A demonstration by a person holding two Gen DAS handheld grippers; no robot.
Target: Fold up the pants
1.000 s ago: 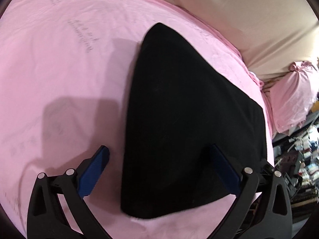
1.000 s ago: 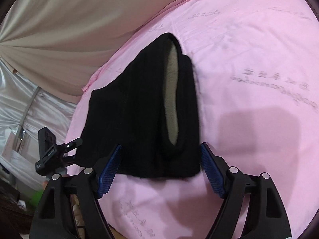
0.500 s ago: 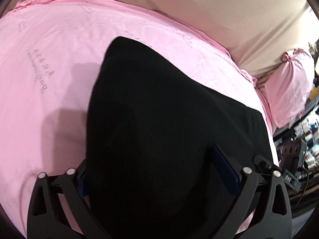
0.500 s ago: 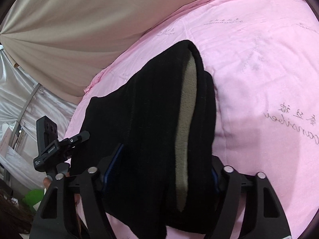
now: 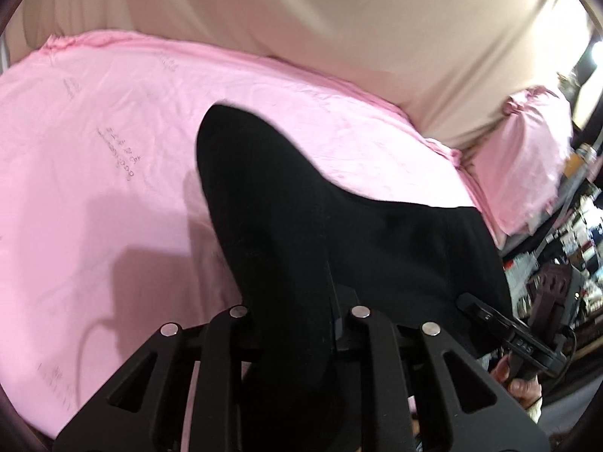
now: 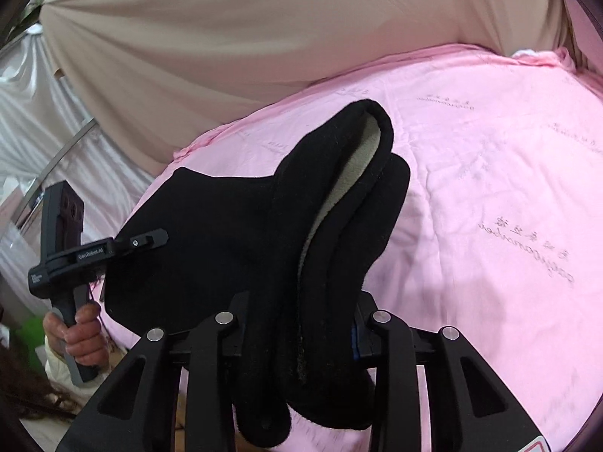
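Black pants (image 5: 301, 226) with a pale fleece lining (image 6: 354, 173) lie partly folded on a pink sheet (image 5: 94, 188), their near edge raised off it. My left gripper (image 5: 297, 312) is closing its jaws, and black cloth is pinched between them. In the right wrist view the pants (image 6: 233, 233) hang bunched in my right gripper (image 6: 301, 316), whose jaws are closing on a thick fold. The left gripper (image 6: 139, 243) shows at the pants' left corner, held by a hand (image 6: 83, 335).
The pink sheet (image 6: 490, 207) covers a bed that spreads far and to both sides. A beige curtain (image 5: 339, 19) hangs behind it. A pink bundle (image 5: 527, 150) and cluttered shelves (image 5: 576, 233) stand past the bed's right edge.
Both grippers went from wide open around the pants' near edge to closed on the cloth. They rose, and the near edge lifted off the sheet.
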